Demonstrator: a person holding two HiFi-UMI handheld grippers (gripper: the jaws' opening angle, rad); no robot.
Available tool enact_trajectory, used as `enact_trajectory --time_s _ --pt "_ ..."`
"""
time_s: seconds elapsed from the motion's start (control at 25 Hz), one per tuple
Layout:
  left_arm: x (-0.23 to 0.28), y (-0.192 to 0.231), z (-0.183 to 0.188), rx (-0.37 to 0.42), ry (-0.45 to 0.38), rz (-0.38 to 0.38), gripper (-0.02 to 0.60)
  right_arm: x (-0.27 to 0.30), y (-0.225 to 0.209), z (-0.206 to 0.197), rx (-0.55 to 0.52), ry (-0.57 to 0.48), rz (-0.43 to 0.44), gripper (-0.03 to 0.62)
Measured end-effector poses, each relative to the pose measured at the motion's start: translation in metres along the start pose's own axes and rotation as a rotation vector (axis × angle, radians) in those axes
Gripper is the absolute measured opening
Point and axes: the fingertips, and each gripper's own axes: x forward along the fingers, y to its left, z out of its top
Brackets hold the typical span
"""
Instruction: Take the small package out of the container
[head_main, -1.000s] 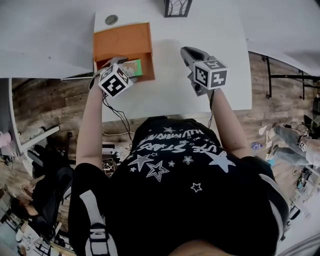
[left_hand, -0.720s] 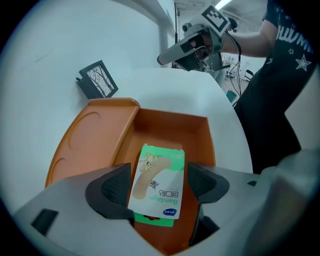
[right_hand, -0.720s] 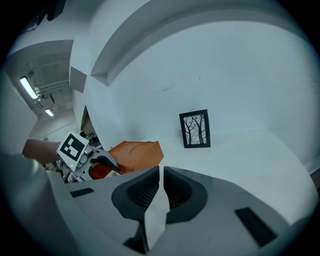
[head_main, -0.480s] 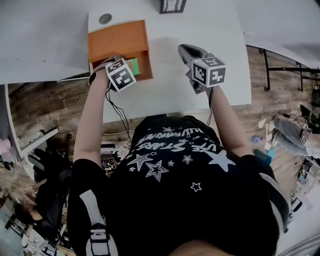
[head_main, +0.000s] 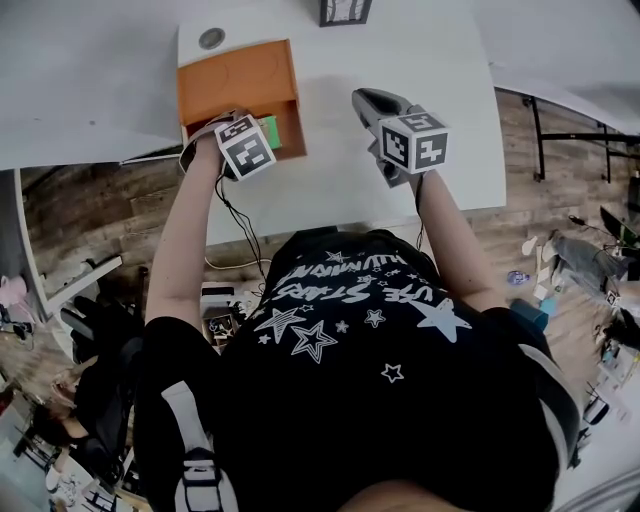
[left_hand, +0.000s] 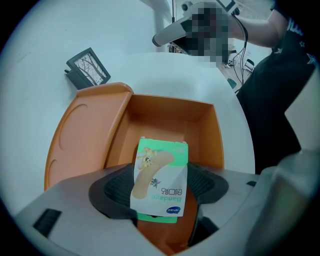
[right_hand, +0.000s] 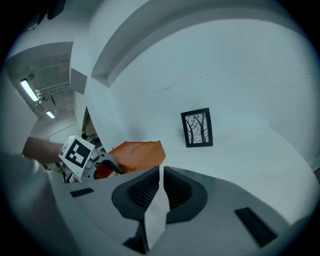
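Left gripper (left_hand: 159, 186) jaws are pinching the small package (left_hand: 160, 172) by its near end, one dark pad on each side. In the left gripper view its long axis runs straight away from the camera, with the far end pointing at the back wall of the orange container (left_hand: 172, 119). It's a flat packet, white face with a green border and a tan bandage strip drawn on it, and the print reads upside down from here. It hangs over the container's near part. The lid (left_hand: 80, 132) is flopped open to the left, and a small picture frame (left_hand: 89, 67) stands behind on the white worktop (left_hand: 165, 67).

Right gripper (right_hand: 161, 175) view: jaws pressed together, only a thin slit and nothing in them, hovering above the worktop (right_hand: 250, 150). White walls, ceiling strip lights (right_hand: 29, 90).

Head view: the left gripper (head_main: 255, 135) holds the package (head_main: 270, 131) at the container's (head_main: 292, 118) near right corner, and the right gripper (head_main: 362, 98) is well apart from it. Wood plank floor (head_main: 90, 210) below.
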Motion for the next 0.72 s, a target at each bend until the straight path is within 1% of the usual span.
enact_trajectory --time_s 0.16,0.44,0.6,0.72 --pt "-0.002 0.0 0.002 0.004 -0.029 0.01 0.352 -0.003 -0.001 0.004 -0.001 -0.006 0.004 0.057" --pt "-0.025 0.003 0.003 -0.059 -0.104 0.074 0.35 -0.007 0.004 0.015 -0.02 -0.018 0.024 0.057" --pt "-0.049 -0.005 0.007 -0.097 -0.161 0.139 0.351 -0.018 0.012 0.014 -0.042 -0.031 0.045 0.057" --pt "-0.075 -0.004 0.012 -0.158 -0.234 0.204 0.35 -0.025 0.02 0.02 -0.061 -0.043 0.065 0.057"
